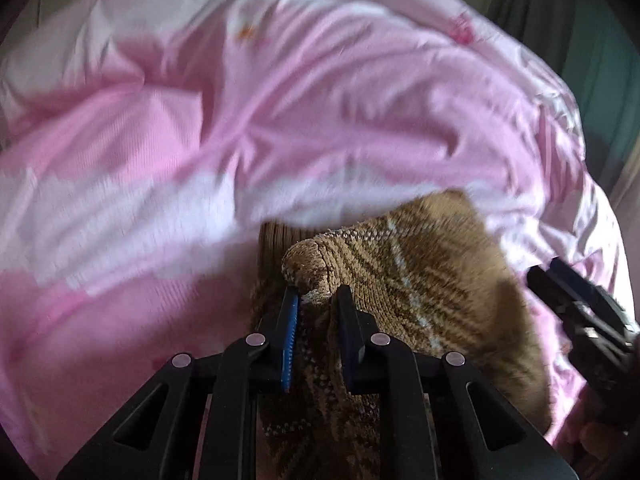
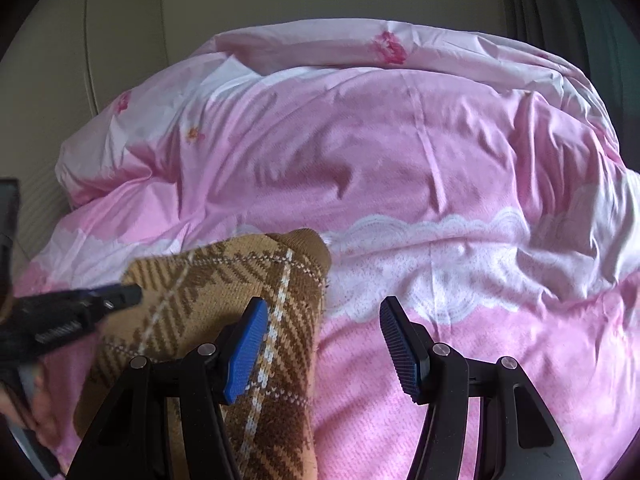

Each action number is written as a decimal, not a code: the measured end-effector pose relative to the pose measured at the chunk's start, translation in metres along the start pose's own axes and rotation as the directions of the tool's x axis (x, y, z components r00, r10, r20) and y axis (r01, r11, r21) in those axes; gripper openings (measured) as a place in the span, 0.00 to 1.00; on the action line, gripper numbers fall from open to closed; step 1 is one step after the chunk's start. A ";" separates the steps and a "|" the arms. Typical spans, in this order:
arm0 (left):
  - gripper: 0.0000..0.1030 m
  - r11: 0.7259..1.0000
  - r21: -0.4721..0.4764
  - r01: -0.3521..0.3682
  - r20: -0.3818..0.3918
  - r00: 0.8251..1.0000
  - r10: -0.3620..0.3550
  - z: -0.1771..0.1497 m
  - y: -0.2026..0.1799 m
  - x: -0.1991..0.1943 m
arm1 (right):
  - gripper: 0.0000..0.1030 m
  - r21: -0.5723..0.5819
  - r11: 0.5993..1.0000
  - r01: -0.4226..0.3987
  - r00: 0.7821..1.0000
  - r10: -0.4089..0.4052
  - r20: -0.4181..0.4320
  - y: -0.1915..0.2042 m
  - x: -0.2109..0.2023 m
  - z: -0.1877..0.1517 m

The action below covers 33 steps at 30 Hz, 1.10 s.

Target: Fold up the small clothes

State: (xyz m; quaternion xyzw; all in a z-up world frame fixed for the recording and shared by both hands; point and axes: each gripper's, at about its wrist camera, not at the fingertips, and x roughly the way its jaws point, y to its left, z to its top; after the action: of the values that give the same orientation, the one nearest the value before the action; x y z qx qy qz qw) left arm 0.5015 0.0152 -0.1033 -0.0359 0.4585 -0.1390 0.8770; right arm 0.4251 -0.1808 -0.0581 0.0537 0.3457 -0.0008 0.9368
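Knitted brown sock [image 1: 400,280] pinched in left tongs [image 1: 316,292]; right tongs [image 2: 324,312] gape, empty.

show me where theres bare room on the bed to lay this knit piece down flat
Free: the pink duvet right of the brown plaid knit, across the white lace band and up to the far fold. Crowded: the near left, where the left gripper pinches the knit and the open right gripper straddles its edge.
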 end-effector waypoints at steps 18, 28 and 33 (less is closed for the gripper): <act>0.54 0.999 0.005 -0.044 0.059 0.997 0.044 -0.033 -0.012 -0.058 | 0.64 0.013 0.998 -0.065 0.997 0.065 -0.031 -0.014 -0.025 -0.017; 0.81 0.987 -0.162 0.004 0.063 0.998 0.006 -0.104 -0.007 -0.103 | 0.75 0.123 0.971 -0.203 0.975 0.212 -0.068 -0.046 -0.068 -0.050; 0.81 0.950 -0.293 0.106 0.050 0.994 -0.095 -0.121 -0.004 -0.093 | 0.75 0.272 0.915 -0.296 0.935 0.337 -0.115 -0.067 -0.059 -0.062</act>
State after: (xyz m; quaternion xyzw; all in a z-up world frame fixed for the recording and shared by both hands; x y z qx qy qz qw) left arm 0.3517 0.0445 -0.0982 -0.1921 0.4561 -0.1128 0.8616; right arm 0.3378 -0.2432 -0.0732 0.2270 0.4031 0.1118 0.8795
